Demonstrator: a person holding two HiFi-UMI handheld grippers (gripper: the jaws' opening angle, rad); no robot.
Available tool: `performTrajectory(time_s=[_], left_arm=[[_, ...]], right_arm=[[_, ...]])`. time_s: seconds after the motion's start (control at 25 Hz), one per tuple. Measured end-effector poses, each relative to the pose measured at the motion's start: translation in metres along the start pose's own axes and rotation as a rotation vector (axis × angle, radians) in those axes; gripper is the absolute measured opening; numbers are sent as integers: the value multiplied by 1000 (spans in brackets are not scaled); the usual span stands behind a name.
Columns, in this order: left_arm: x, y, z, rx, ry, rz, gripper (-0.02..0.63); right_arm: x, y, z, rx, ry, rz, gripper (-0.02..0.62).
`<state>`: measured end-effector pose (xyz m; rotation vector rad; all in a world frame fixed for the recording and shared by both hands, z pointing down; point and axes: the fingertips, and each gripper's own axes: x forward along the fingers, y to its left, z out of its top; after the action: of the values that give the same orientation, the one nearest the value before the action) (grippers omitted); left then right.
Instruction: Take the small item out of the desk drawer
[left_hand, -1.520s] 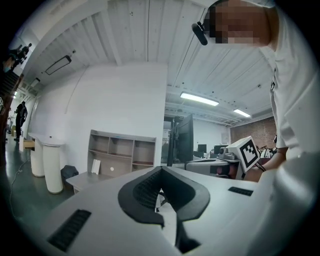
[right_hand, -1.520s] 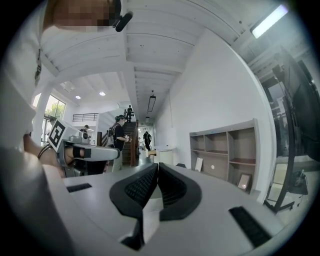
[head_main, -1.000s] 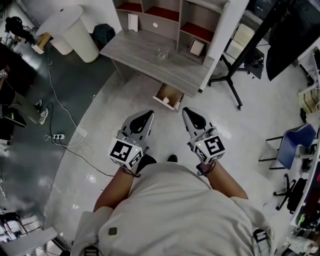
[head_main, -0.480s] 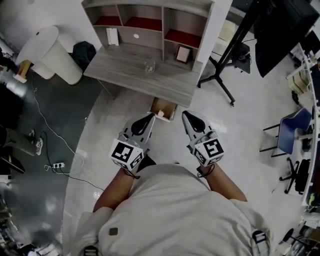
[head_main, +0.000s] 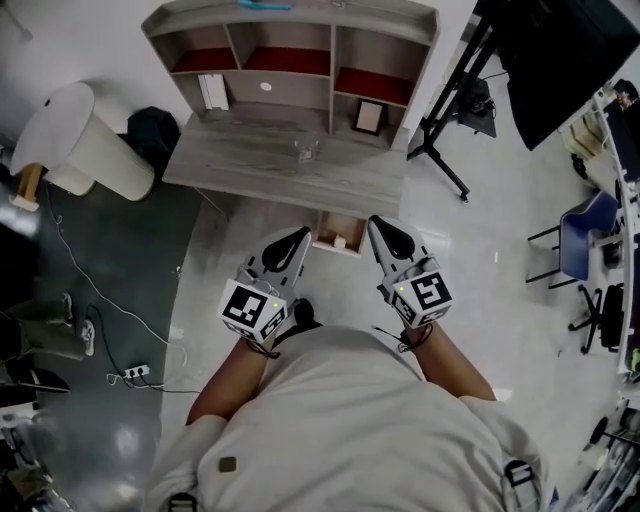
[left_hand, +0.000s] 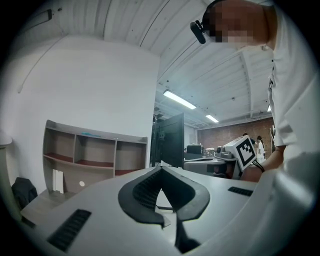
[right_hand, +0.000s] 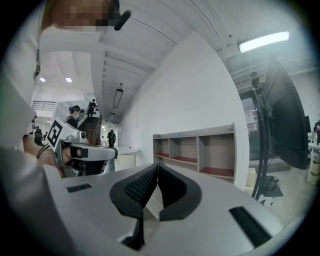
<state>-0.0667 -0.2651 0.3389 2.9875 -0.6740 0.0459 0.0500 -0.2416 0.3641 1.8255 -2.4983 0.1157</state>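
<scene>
1. Two grippers show in the head view, both short of the desk (head_main: 250, 165). The left gripper (head_main: 292, 246) and the right gripper (head_main: 384, 238) hang side by side, each with its jaws pressed together and nothing held. The drawer (head_main: 352, 222) stands pulled out from under the desk's front edge, right of the desk's middle. The small item (head_main: 340, 241), pale and blocky, lies inside it. To do this step well, I judge, one gripper should go down to the drawer, part its jaws before reaching the rim, and come at the item from above so the drawer walls do not foul the fingers. No writing reads here; the marker cube (head_main: 252, 306) bears only black-and-white squares.
2. In the left gripper view, the left gripper (left_hand: 161, 171) has its jaws meeting at the tips, with nothing between them. The desk's shelf unit (left_hand: 95, 155) stands beyond. Drawer and item are out of sight, and no label is legible.
3. In the right gripper view, the right gripper (right_hand: 156, 172) is likewise closed tip to tip and empty. The shelf unit (right_hand: 200, 150) on the desk lies ahead. No brand or print can be read.
</scene>
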Motion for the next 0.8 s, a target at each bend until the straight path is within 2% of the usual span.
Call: performTrajectory(time_s=[0.28, 0.44, 0.68, 0.8], left_arm=[[-5, 46, 1, 0, 2, -88, 15], [-2, 58, -6, -3, 17, -141, 15], [19, 59, -24, -23, 49, -175, 15], [32, 65, -36, -27, 66, -173, 15]], right_arm=[[34, 16, 0, 10, 17, -108, 21], [44, 16, -6, 12, 42, -161, 21], [45, 2, -28, 40, 98, -215, 21], [55, -6, -51, 61, 141, -208, 22]])
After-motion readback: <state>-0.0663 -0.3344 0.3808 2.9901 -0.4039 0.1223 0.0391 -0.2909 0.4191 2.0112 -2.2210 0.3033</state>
